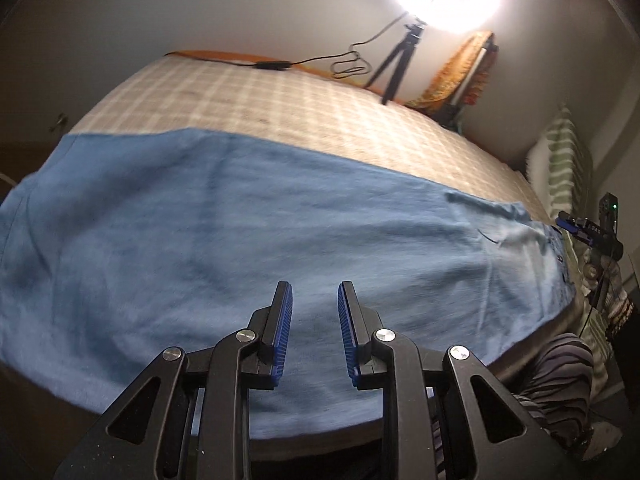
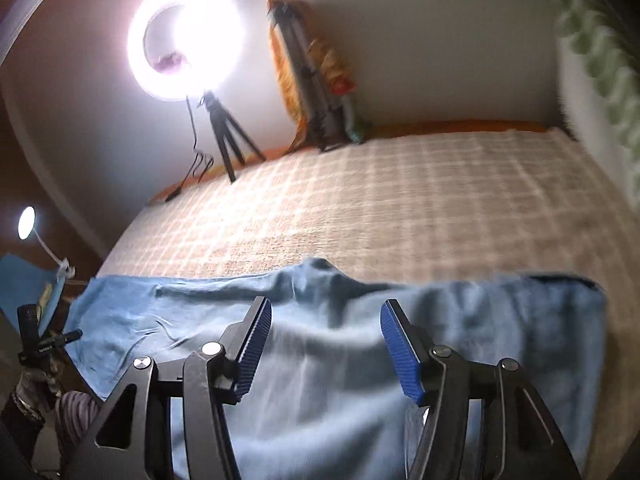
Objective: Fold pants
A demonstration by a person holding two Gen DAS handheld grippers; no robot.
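Note:
Blue pants point(image 1: 240, 232) lie spread flat across the near edge of a bed with a beige checked cover point(image 1: 280, 96). My left gripper point(image 1: 315, 292) is open and empty, just above the pants near their front edge. The right gripper shows at the far right of the left wrist view point(image 1: 588, 232). In the right wrist view the pants point(image 2: 340, 360) are rumpled, with a raised fold at their far edge. My right gripper point(image 2: 326, 312) is open wide and empty above them. The left gripper shows at the far left of that view point(image 2: 44, 344).
A lit ring light on a small tripod point(image 1: 400, 64) with a trailing cable stands at the bed's far edge by the wall. A folded stand with orange cloth point(image 2: 312, 80) leans on the wall. A green striped pillow point(image 1: 564, 160) lies at the bed's right. My striped-trousered leg point(image 1: 560, 376) is beside the bed.

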